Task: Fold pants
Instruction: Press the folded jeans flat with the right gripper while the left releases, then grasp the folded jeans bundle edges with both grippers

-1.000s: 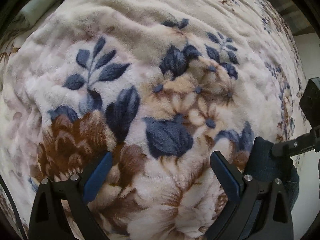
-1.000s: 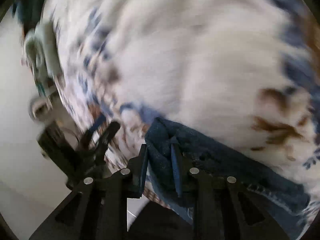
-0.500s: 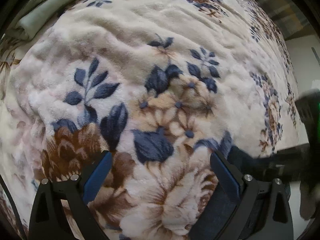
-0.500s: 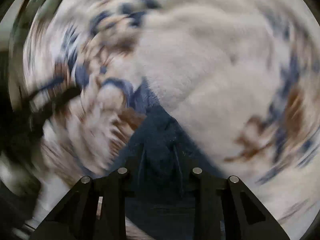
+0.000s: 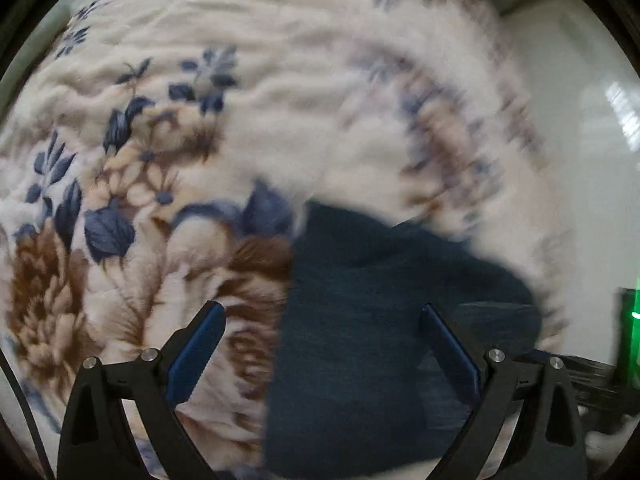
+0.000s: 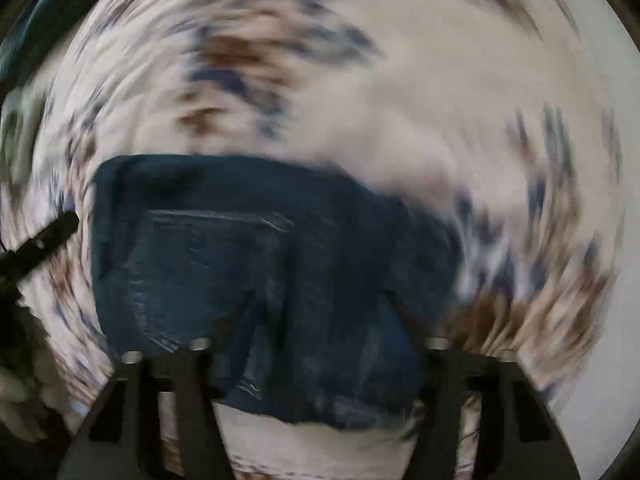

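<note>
Dark blue denim pants (image 5: 360, 320) lie on a cream floral fleece blanket (image 5: 180, 120). In the left wrist view my left gripper (image 5: 320, 332) is open, its blue-padded fingers spread over the pants' left edge and the blanket. In the blurred right wrist view the pants (image 6: 240, 248) lie flat with a back pocket showing. My right gripper (image 6: 320, 320) hangs over them with its fingers spread wide, and nothing is held between them. The other gripper's finger tip (image 6: 44, 236) shows at the left edge.
The blanket's edge (image 5: 532, 208) drops off to a pale floor (image 5: 580, 140) on the right in the left wrist view. A dark device with a green light (image 5: 630, 320) sits at the right edge.
My right gripper was shut on the denim and swung fast over the bed. Now its fingers are spread and the pants lie flat. The left view shifted right, bringing the pants under it.
</note>
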Available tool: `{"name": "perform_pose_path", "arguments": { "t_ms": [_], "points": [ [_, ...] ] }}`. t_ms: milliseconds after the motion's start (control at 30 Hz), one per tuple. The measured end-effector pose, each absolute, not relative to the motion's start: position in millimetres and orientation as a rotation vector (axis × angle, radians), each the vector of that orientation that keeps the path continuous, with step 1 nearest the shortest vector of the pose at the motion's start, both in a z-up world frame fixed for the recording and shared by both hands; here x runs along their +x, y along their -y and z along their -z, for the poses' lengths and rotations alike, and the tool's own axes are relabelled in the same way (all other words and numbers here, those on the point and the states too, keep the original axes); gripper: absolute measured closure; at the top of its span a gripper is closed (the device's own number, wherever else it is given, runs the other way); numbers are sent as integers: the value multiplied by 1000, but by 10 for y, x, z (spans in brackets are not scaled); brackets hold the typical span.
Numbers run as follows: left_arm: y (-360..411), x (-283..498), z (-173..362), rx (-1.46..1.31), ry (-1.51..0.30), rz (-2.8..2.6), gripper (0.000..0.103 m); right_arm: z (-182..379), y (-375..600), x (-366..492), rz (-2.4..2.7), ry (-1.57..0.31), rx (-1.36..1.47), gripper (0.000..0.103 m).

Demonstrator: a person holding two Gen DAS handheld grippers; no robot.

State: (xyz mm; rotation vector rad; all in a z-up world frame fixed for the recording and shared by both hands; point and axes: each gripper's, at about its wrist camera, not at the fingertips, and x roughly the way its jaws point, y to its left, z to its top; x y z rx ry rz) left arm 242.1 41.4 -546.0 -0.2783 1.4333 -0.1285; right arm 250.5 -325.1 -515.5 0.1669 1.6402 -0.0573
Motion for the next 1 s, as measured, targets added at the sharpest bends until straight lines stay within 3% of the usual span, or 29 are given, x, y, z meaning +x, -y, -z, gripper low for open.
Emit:
{"name": "perform_pose_path", "arguments": {
  "t_ms": [33,67,133,200,300,367,400,433,533,767,1000],
  "points": [
    [-426,2418,5559,-279,-1452,121,1,5251,3369,2406,110,-1648,173,59],
    [-461,2411,5651,-296,-1476,112,1,5374,3529,2279,177,-1652,167,58],
    [-555,2389,5706,-371,-1503,112,1,5515,3826,2095,216,-1647,348,37],
    [-574,2400,5548,-366,-1494,87,1,5484,3891,2090,198,-1648,396,37],
    [-550,2438,5183,-390,-1401,99,3,5022,3808,2235,206,-1569,259,37],
    [-464,2557,5026,-398,-1344,126,3,4576,3680,2324,191,-1411,241,38],
    [-387,2645,5030,-388,-1339,143,3,4443,3618,2362,149,-1355,282,49],
    [-302,2734,5064,-367,-1342,146,3,4364,3523,2403,101,-1318,324,71],
    [-136,2962,5297,-307,-1396,154,3,4503,3207,2695,-118,-1295,557,94],
    [-419,3028,5675,-287,-1479,74,2,5600,2868,2933,-164,-1450,842,102],
    [-294,2862,5145,-321,-1378,93,4,5605,2819,2878,-101,-1446,748,103]
  ]
}}
